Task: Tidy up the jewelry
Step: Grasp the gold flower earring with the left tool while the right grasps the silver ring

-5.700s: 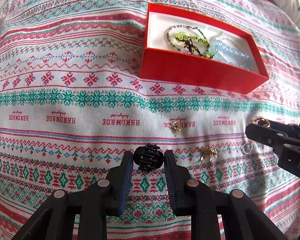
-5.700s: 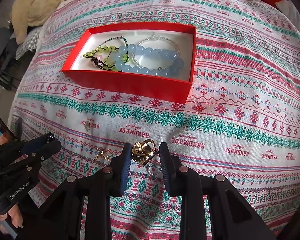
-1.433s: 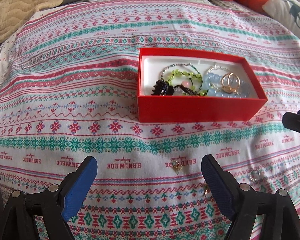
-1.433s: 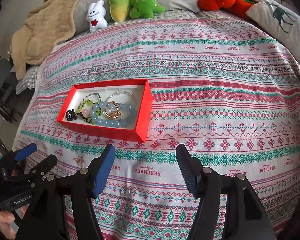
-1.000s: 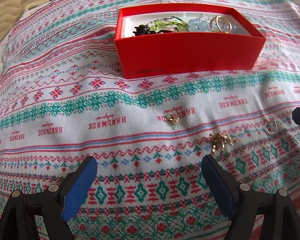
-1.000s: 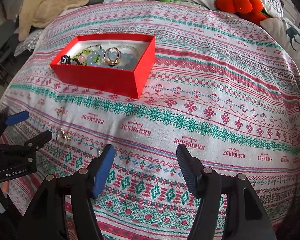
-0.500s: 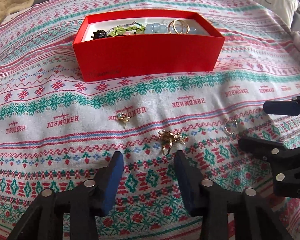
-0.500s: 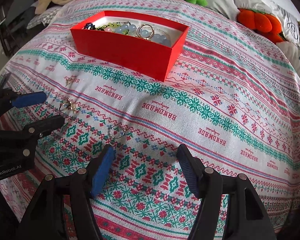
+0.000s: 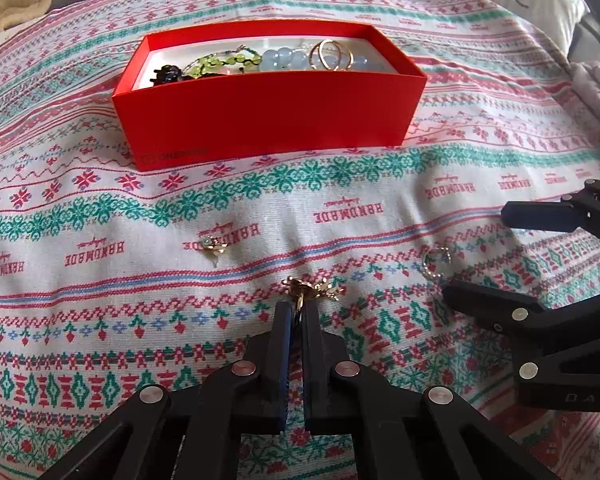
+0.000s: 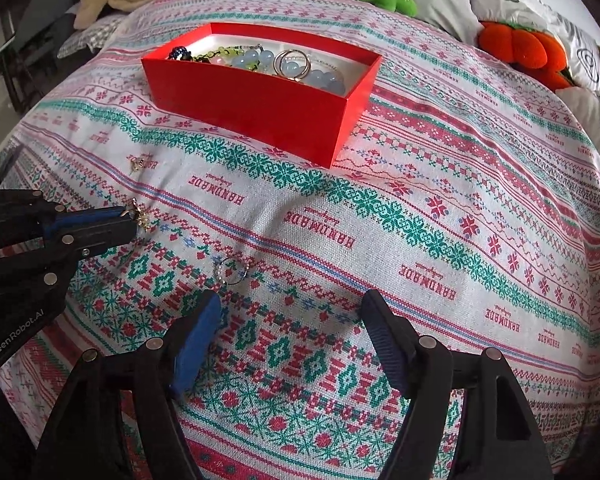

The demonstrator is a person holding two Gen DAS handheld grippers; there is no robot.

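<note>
Pinching the gold earring [image 9: 308, 289], the left gripper [image 9: 296, 316] is noted closed; silver ring [image 10: 231, 271] lies just beyond the open, empty right gripper [image 10: 292, 312], off its left finger.

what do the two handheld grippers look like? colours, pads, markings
Both the left gripper and the right gripper are matte black plastic linkages with silver rivet pins and ribbed blue pads on the inner finger faces. The left body carries white "GenRobot.AI" lettering; the right shows part of a raised "DAS". No cables or sleeves visible.
</note>
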